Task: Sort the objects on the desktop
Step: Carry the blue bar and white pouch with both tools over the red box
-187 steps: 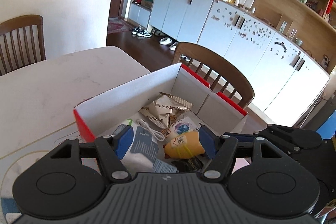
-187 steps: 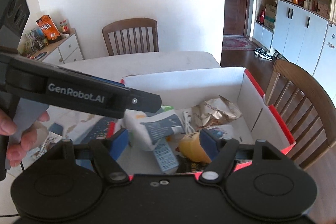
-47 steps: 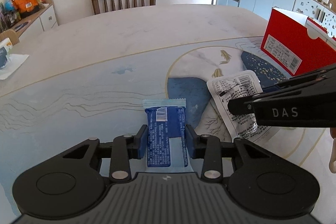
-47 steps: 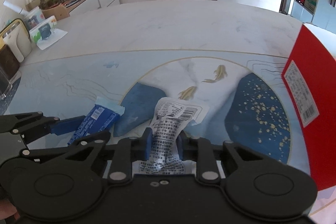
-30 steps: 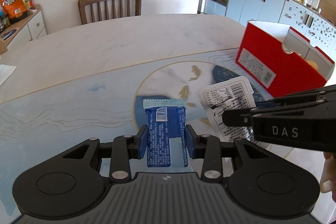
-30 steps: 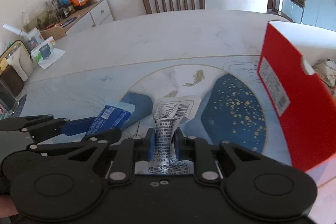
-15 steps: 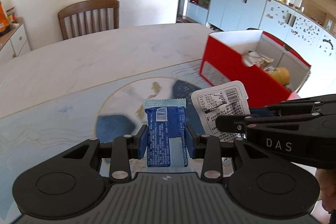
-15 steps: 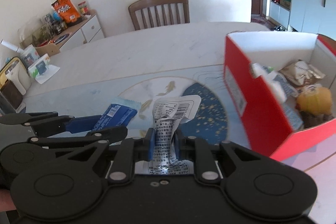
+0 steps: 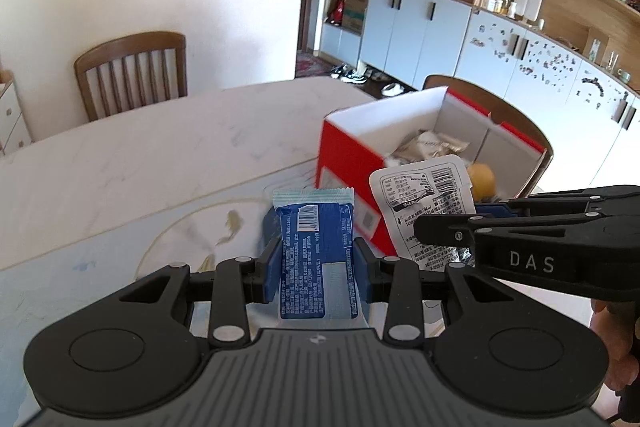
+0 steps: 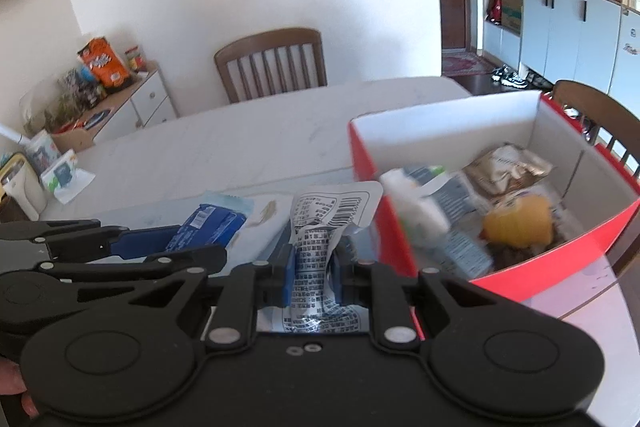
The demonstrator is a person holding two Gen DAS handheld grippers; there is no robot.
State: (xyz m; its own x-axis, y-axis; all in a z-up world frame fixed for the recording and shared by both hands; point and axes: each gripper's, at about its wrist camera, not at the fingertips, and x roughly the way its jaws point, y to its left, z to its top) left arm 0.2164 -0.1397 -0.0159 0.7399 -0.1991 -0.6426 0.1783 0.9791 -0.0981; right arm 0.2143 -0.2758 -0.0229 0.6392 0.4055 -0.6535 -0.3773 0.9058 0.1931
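A home dining room: a marble table (image 9: 168,155) with wooden chairs (image 9: 132,71), and at two o'clock cupboards (image 9: 420,27) with shoes (image 9: 352,77) below.

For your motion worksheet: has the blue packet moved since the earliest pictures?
Yes. The blue packet, held in the left gripper, has come off the table and nearer the red box.

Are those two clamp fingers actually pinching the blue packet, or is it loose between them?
Touching. In the left wrist view both fingers of the left gripper press against the sides of the blue packet, which is held up off the table.
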